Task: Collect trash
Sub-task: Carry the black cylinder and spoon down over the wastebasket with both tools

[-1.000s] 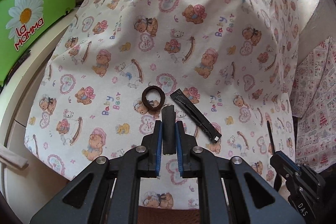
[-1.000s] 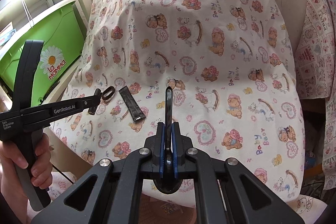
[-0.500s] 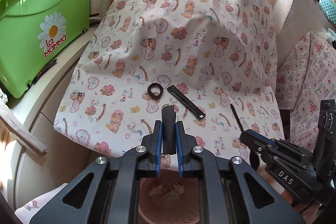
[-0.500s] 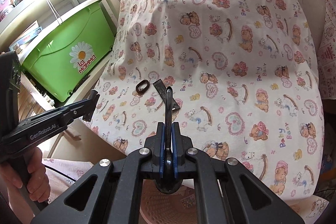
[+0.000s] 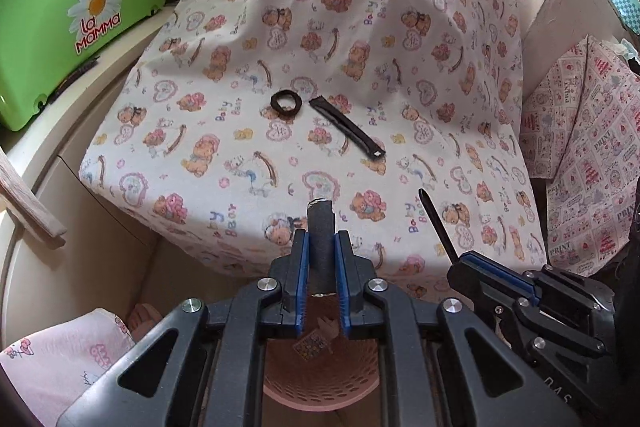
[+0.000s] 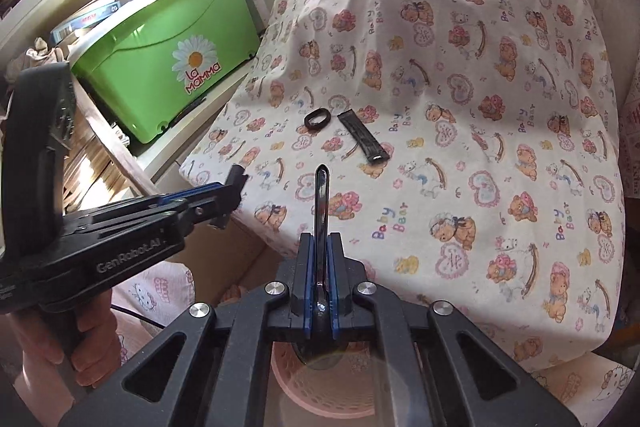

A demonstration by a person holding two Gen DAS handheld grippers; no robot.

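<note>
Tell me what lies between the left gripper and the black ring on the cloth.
Only bare teddy-print cloth lies between the left gripper, shut on a dark strip, and the ring, in the left wrist view.

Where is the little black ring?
In both views the black ring lies on the teddy-bear cloth, just left of the flat black strip, apart from it.

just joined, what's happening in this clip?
Trash pickup, done by a person with two handheld tools. The left tool is shut on a short dark strip; the right tool is shut on a thin black spoon-like piece. Both hang over a pink perforated basket. A black ring and a long black strip lie on the teddy-print cloth.
</note>
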